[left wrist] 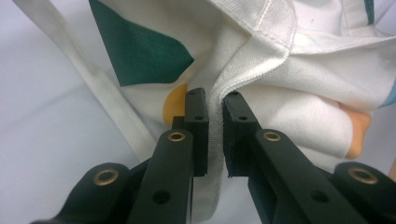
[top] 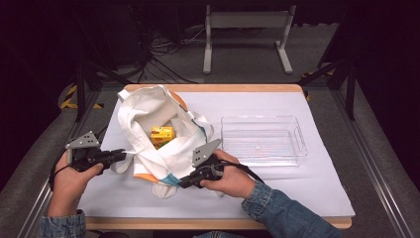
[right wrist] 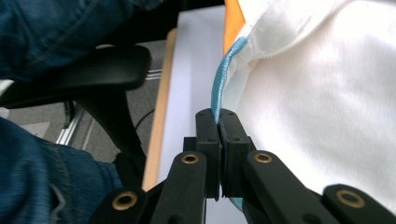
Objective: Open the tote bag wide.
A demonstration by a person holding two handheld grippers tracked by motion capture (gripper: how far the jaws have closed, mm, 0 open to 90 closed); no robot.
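A white cloth tote bag (top: 148, 119) with green, orange and blue patches lies open at the table's left, a yellow carton (top: 162, 134) inside it. My left gripper (top: 120, 155) is shut on a fold of the bag's white cloth (left wrist: 215, 116) at its left edge. My right gripper (top: 182, 183) is shut on the bag's blue-trimmed edge (right wrist: 218, 88) at its near side. In the left gripper view the jaws pinch the fabric between them. In the right gripper view the blue hem runs up from between the closed jaws.
A clear plastic bin (top: 262, 139) stands right of the bag on the white table cover (top: 297, 183). A black chair arm (right wrist: 102, 70) and the person's denim sleeves sit off the table's near edge. Cables and a frame lie on the floor beyond.
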